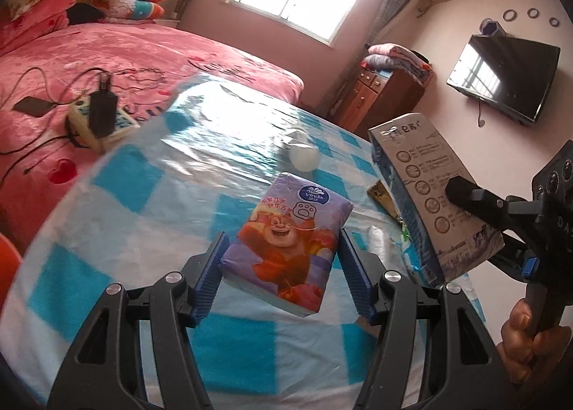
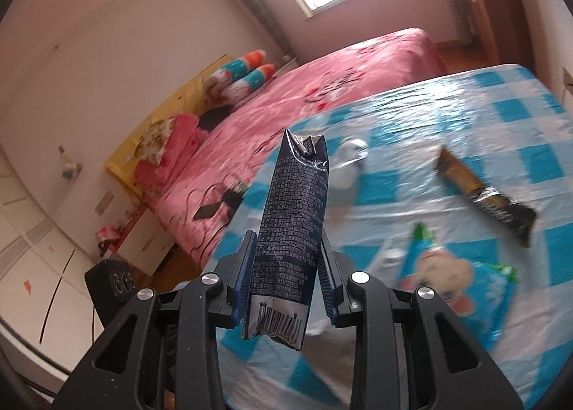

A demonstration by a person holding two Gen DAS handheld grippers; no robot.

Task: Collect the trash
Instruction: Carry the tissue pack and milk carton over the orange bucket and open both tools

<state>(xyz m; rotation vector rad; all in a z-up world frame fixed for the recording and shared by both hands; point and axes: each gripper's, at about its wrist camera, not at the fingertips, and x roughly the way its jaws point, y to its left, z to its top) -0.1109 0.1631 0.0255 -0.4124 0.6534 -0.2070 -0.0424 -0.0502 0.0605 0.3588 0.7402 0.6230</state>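
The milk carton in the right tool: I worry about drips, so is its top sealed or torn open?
Torn open. The milk carton shows a ragged, crumpled top edge with silvery lining, clamped in the right tool.

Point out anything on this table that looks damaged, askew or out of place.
The milk carton held by the right gripper is squashed flat, its top torn and crumpled. A brown snack wrapper and a blue cartoon bag lie loose and crooked on the checked tablecloth. The tissue pack between the left gripper's fingers looks intact.
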